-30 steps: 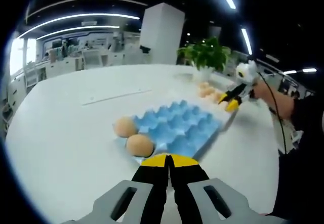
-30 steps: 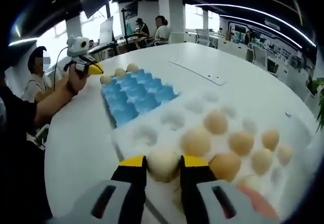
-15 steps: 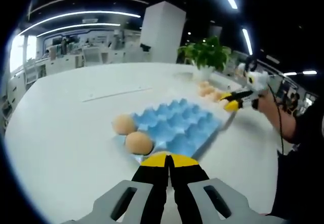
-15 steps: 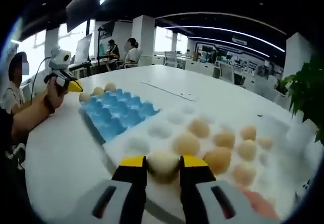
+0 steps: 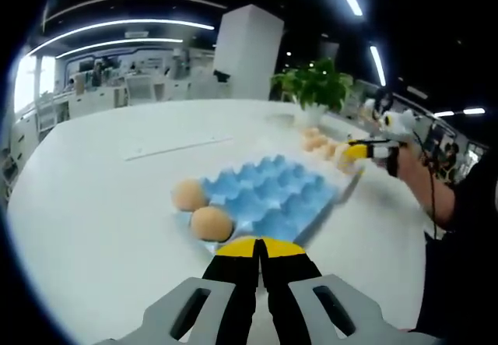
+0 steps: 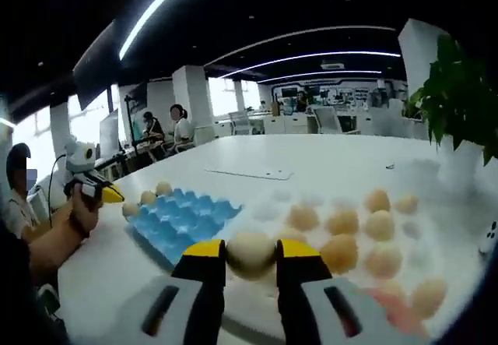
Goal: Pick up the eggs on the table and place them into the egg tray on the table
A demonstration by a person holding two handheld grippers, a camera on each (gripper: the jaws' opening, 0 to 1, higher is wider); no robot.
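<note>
The egg tray (image 5: 268, 198) was a blue moulded tray with cupped cells, lying flat on the white table. 2 tan eggs (image 5: 212, 223) sat at its near edge in the left gripper view, side by side. In the right gripper view, 1 pale egg (image 6: 250, 253) was clamped between the yellow-tipped jaws, raised above the table. A white tray (image 6: 272, 198) beside the blue one carried several tan eggs (image 6: 379, 225).

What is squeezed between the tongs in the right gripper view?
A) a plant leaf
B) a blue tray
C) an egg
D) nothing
C: a pale egg sits clamped between the yellow tips of the right tongs, above the white tray of eggs.
</note>
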